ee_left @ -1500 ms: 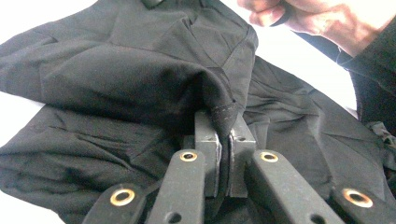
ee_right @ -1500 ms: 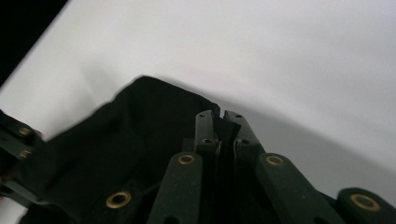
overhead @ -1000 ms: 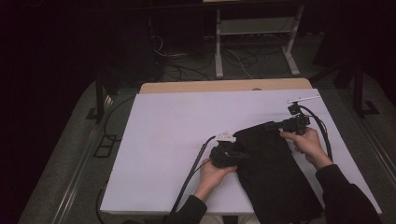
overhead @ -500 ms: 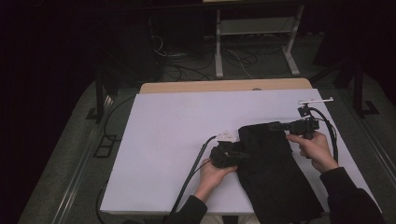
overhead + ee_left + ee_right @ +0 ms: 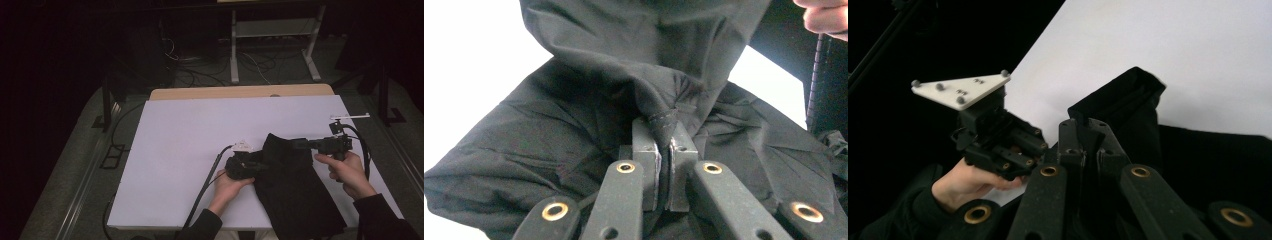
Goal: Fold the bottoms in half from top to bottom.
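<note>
A black garment point(image 5: 295, 195) lies crumpled on the white table point(image 5: 200, 135), right of centre, reaching the near edge. My left gripper point(image 5: 261, 168) sits at the garment's left edge; in the left gripper view the left gripper point(image 5: 665, 134) is shut on a pinched fold of the black cloth point(image 5: 589, 100). My right gripper point(image 5: 296, 144) holds the garment's far edge; in the right gripper view the right gripper point(image 5: 1083, 131) is shut on a raised flap of the black garment point(image 5: 1128, 95). The left gripper point(image 5: 998, 142) with its white plate also appears there.
Cables trail from both grippers, the left one point(image 5: 205, 185) running over the table's near edge. A wooden board edge point(image 5: 240, 92) borders the table's far side. Beyond stand a metal frame point(image 5: 272, 35) and floor cables in the dark.
My right gripper has moved right and a little toward the person, drawing the garment's far edge with it. The left gripper has stayed put, holding the cloth.
</note>
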`<state>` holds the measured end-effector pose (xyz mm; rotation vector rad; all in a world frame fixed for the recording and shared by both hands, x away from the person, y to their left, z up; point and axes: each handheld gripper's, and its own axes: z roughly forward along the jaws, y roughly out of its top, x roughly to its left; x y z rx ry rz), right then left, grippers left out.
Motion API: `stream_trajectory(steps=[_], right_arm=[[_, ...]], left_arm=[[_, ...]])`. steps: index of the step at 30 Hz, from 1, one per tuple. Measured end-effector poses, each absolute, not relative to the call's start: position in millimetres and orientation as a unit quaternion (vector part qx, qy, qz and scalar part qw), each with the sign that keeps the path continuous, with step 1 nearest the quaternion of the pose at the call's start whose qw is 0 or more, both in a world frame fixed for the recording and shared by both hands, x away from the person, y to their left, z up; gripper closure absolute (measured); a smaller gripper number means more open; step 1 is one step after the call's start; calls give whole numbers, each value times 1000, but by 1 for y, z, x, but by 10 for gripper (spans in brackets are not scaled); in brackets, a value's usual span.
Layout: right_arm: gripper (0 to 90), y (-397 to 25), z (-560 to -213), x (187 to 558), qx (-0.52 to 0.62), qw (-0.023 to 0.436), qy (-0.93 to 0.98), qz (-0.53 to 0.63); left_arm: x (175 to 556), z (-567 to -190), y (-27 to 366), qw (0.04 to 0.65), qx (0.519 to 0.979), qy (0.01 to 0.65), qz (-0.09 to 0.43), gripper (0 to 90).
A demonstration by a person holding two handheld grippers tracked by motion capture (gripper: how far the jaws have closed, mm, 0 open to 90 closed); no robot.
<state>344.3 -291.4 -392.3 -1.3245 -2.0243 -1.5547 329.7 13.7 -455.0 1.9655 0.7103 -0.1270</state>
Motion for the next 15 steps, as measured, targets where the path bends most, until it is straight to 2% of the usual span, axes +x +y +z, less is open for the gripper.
stream_trajectory(steps=[15], right_arm=[[840,-293,-389,309,-427,136,-707,-546]], left_arm=[[328,-453,12,505,810,293,-57,849]])
